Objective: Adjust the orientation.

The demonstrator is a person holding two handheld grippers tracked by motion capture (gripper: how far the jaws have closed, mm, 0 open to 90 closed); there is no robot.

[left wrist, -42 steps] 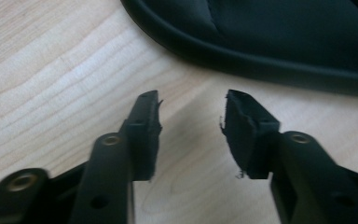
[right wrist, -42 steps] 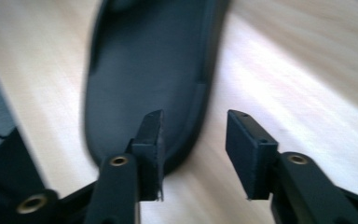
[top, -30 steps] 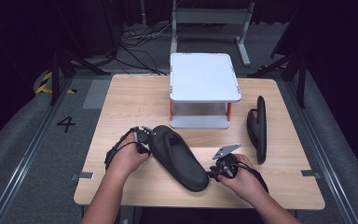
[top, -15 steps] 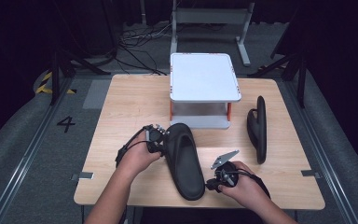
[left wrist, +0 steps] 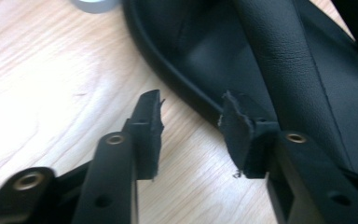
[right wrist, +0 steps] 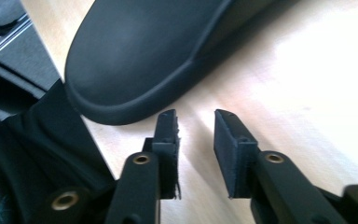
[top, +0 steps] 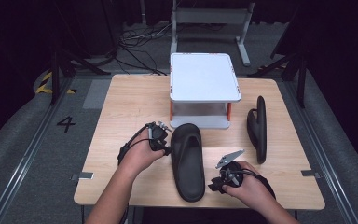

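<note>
The black slipper (top: 188, 161) lies flat on the table (top: 121, 107), low in the middle of the frame, toe toward the white stand (top: 204, 79). The left gripper (top: 164, 140) sits at its upper left edge, jaws apart and holding nothing. The right gripper (top: 214, 182) waits near its lower right end, jaws a little apart and empty, and a second slipper (top: 258, 128) stands on its side at the right.

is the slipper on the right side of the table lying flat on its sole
No, the right slipper stands on its edge, unlike the flat slipper in the middle of the table.
</note>
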